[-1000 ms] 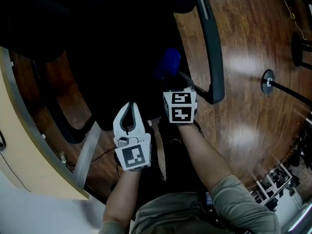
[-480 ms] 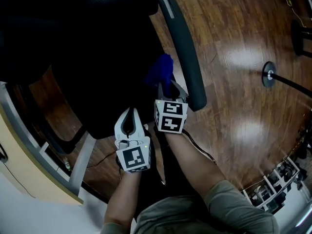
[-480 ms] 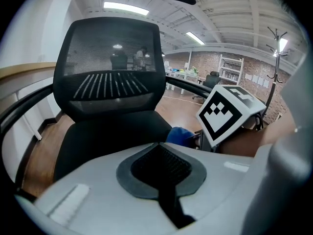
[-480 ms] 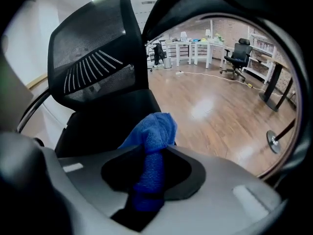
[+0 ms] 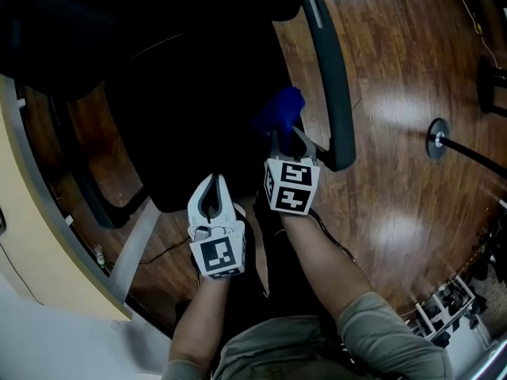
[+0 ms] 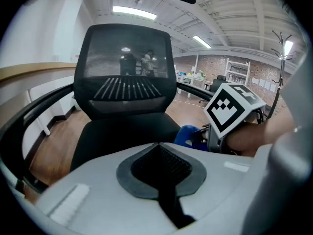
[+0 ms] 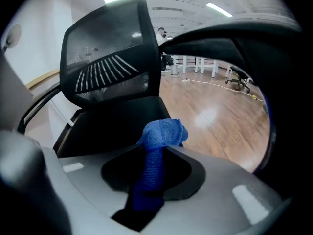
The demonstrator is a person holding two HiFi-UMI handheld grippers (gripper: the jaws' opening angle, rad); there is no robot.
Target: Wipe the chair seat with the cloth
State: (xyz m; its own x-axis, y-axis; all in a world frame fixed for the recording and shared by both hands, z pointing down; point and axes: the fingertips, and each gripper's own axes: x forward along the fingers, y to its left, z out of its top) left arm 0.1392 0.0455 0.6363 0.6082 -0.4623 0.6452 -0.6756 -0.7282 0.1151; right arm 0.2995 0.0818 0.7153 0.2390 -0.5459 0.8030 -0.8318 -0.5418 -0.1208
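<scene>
right tool [image 5: 287, 139] grips blue cloth [image 5: 279, 111].

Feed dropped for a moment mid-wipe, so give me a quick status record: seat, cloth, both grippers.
chair seat: black, ahead of both grippers
cloth: blue, bunched, sticking out past the jaws that clamp it
right gripper: shut on the cloth, over the seat's right side beside the armrest
left gripper: jaws together, nothing between them, at the seat's near edge
cloth touching seat: cannot tell
</scene>
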